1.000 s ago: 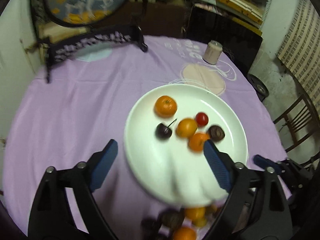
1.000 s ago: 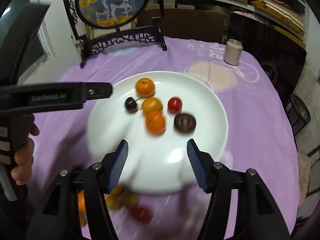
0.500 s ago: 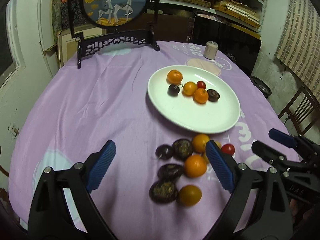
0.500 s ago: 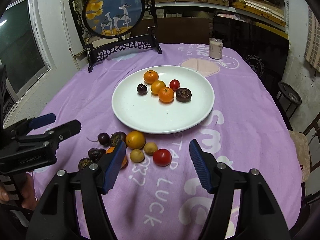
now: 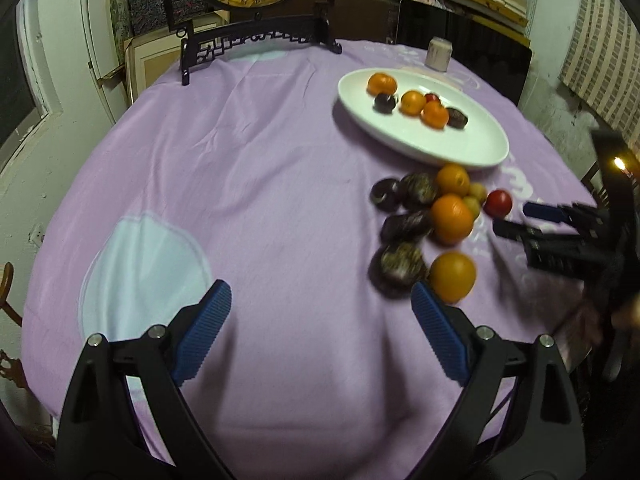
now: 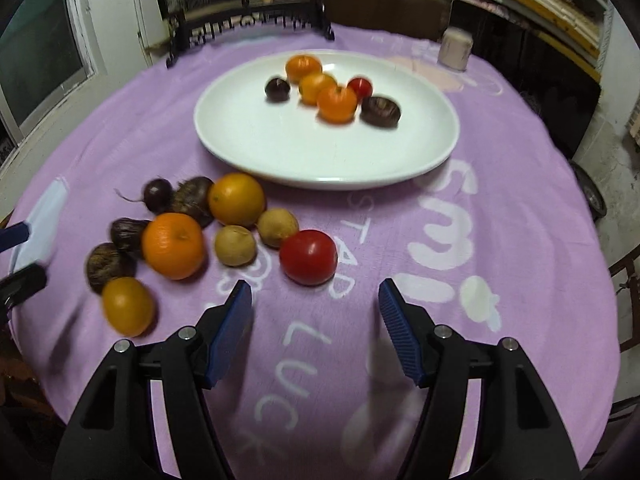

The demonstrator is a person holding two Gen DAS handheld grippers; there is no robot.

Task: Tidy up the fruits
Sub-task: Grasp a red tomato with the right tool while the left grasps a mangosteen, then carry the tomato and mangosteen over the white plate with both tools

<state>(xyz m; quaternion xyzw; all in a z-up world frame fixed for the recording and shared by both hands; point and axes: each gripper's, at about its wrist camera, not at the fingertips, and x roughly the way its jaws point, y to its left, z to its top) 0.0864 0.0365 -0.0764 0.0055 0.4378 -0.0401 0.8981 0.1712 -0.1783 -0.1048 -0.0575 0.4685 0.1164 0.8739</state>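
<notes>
A white plate [image 6: 280,152] [image 5: 472,148] on the purple cloth holds several small fruits, orange, red and dark. In front of it lies a loose cluster: oranges [image 6: 173,245] [image 5: 452,218], dark wrinkled fruits [image 5: 400,266], two tan ones [image 6: 235,245] and a red tomato [image 6: 308,256] [image 5: 498,203]. My right gripper [image 6: 316,308] stands open just short of the tomato, nothing between its pads. My left gripper [image 5: 322,316] is open over bare cloth, left of the cluster. Its right finger [image 5: 436,328] is close to the nearest orange [image 5: 453,276].
A round painted screen on a black carved stand [image 5: 260,36] is at the table's far edge. A pale cup [image 6: 455,48] stands behind the plate. Shelves and a dark panel line the back wall. A chair [image 6: 628,276] is at the right. The table edge curves close below both grippers.
Both grippers have pulled back from over the plate and sunk lower. The loose cluster has come into full view. The left gripper has also shifted to the left of the cluster.
</notes>
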